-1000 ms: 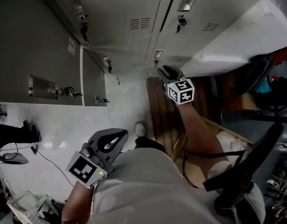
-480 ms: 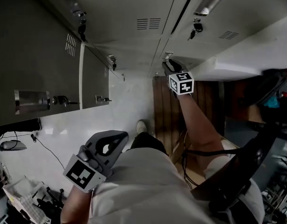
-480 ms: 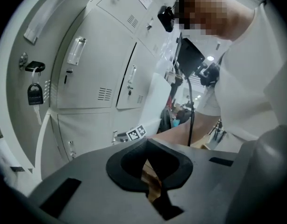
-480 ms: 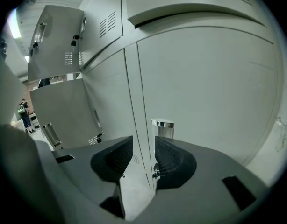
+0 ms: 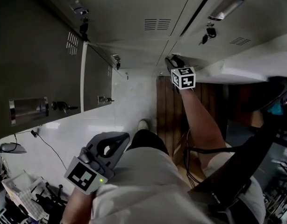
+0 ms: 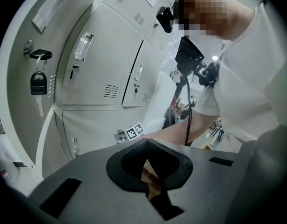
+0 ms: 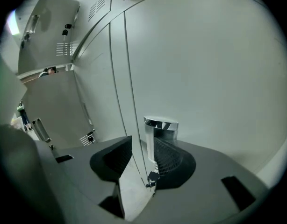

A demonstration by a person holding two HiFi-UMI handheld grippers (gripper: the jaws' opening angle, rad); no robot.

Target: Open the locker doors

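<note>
A bank of grey lockers (image 5: 143, 13) fills the top of the head view. Two doors (image 5: 40, 64) at the left hang open. My right gripper (image 5: 174, 60) reaches to a low closed door (image 7: 204, 69). Its jaws have just been opening and stand open around that door's chrome handle (image 7: 158, 127), which sits close to the right pad, with a small key (image 7: 152, 178) below it. My left gripper (image 5: 116, 143) stays near the person's body, jaws shut on nothing. In the left gripper view (image 6: 146, 146) a padlock (image 6: 38, 80) hangs on an open door.
Below the lockers lie a white tiled floor (image 5: 87, 125) and a brown wooden platform (image 5: 167, 111). A dark office chair (image 5: 246, 171) stands at the right and a white ledge (image 5: 246, 64) beside the lockers. Cables and clutter (image 5: 17, 195) lie at the lower left.
My right gripper has moved further in toward the low locker door and its handle. The left gripper has drifted only slightly. The lockers have shifted in the head view.
</note>
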